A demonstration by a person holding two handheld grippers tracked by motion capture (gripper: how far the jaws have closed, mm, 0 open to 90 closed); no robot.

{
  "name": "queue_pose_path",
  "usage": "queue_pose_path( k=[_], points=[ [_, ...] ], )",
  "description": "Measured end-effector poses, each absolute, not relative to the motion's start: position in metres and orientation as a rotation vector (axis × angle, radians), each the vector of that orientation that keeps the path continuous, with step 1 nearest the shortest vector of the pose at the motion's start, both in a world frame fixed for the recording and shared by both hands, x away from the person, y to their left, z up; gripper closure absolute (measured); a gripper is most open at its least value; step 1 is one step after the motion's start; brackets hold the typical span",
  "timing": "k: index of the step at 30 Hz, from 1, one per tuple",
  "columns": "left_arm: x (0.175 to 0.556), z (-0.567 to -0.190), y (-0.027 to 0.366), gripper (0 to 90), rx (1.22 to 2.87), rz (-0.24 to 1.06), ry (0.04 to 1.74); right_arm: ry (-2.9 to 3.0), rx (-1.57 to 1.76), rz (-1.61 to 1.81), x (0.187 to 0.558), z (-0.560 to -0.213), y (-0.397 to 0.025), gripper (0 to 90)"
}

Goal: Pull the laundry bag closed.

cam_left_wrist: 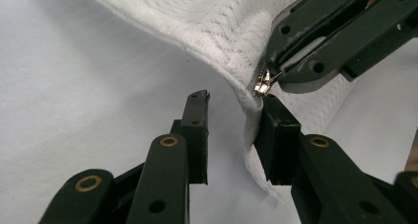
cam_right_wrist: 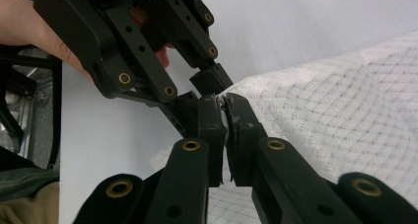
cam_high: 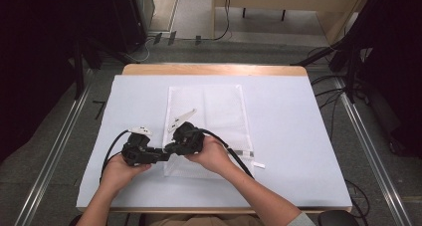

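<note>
You see a white mesh bag with a fine grid pattern and a silver zipper pull, on a pale blue table cover, and black grippers.

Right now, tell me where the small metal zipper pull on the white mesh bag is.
In the left gripper view, the small metal zipper pull sits at the white mesh bag's lifted edge, right of centre, pinched at the right gripper's tips just above the open left gripper's right jaw.

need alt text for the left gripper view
The left gripper stands open at the edge of a white mesh bag, one jaw against the fabric. Just above, the right gripper pinches the bag's small metal zipper pull over a white table.
</note>
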State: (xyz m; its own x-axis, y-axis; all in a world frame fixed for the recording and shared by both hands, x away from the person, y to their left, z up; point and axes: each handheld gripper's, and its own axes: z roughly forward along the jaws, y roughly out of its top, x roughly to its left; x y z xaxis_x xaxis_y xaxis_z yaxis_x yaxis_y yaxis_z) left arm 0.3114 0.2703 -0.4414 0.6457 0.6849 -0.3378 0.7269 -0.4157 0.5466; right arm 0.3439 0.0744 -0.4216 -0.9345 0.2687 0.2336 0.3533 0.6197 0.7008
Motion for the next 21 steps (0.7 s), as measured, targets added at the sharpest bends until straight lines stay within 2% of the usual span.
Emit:
queue_pose_path(
  k=[10,15,21],
  points=[
    [0.31,-0.4409,0.2695,77.2,2.195,-0.082,1.061,-2.726,-0.5,-1.209,0.3422,-0.422,0.077,88.1],
    [0.31,-0.4407,0.268,86.8,2.215,-0.093,1.067,-2.726,-0.489,-1.195,0.3425,-0.4231,0.0774,88.1],
    [0.3116,-0.4404,0.2684,87.3,2.2,-0.138,1.107,-2.731,-0.49,-1.181,0.3424,-0.4241,0.0771,88.1]
  ],
)
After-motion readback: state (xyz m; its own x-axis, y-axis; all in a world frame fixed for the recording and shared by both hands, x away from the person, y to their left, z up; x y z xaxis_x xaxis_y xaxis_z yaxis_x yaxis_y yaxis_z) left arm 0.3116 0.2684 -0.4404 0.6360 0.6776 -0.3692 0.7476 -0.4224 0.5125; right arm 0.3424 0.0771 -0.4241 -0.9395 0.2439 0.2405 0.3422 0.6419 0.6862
